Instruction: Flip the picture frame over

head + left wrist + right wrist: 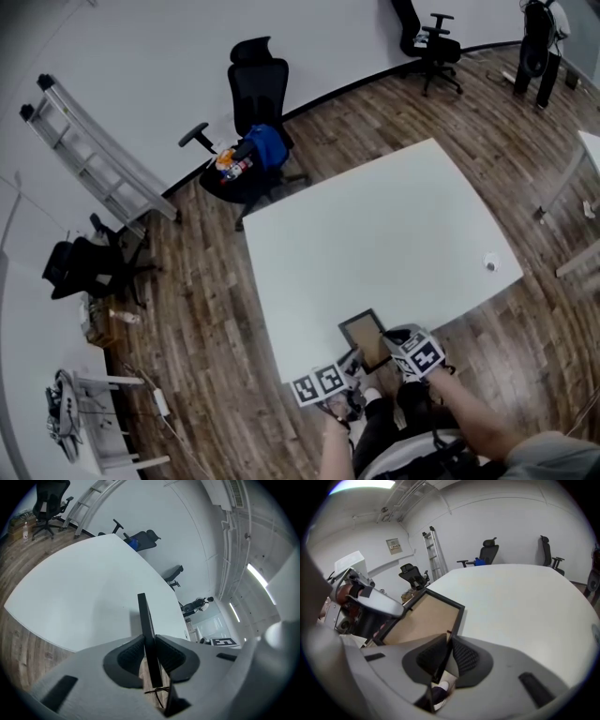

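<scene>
A black picture frame (364, 332) lies at the near edge of the white table (375, 225), partly over the edge. In the right gripper view its brown backing (423, 618) faces up and it is tilted. My left gripper (352, 364) holds the frame's left side; in the left gripper view the frame (144, 613) stands edge-on between the pads of that gripper (149, 645), which press on it. My right gripper (390, 345) grips the frame's right edge, and its thin black rim runs between that gripper's (449, 649) pads. The left gripper (372, 601) also shows there, at the frame's far side.
A small white object (489, 263) sits near the table's right edge. An office chair (255, 141) with blue things on it stands beyond the far left corner. A ladder (94, 159) leans on the wall at left. More chairs (431, 42) stand at the back.
</scene>
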Tool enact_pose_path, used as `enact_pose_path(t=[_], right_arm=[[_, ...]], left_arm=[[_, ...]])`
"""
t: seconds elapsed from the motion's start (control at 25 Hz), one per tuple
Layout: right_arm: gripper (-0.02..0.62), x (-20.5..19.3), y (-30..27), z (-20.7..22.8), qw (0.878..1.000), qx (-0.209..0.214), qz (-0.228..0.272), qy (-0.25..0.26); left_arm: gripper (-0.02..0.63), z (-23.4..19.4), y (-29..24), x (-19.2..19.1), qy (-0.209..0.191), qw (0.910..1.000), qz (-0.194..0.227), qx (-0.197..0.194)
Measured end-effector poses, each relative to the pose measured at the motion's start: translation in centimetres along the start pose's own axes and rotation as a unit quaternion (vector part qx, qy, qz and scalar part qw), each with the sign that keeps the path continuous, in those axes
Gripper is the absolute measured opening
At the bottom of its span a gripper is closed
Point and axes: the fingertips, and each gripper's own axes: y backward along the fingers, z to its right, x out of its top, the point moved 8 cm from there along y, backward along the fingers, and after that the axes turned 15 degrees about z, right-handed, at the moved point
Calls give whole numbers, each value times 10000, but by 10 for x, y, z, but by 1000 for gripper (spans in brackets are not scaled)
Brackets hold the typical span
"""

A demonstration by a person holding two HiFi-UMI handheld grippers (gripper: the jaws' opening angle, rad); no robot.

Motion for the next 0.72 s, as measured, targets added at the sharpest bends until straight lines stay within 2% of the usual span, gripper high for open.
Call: enact_pose_path(t=[0.44, 0.72], right_arm=[[55, 5, -3, -5, 9990, -437, 2, -73], [58, 6, -4, -2, 9981, -596, 18, -148]], left_arm=[[77, -29, -18, 2, -298, 9979, -266, 504], [77, -30, -31, 5, -597, 9951, -342, 717]])
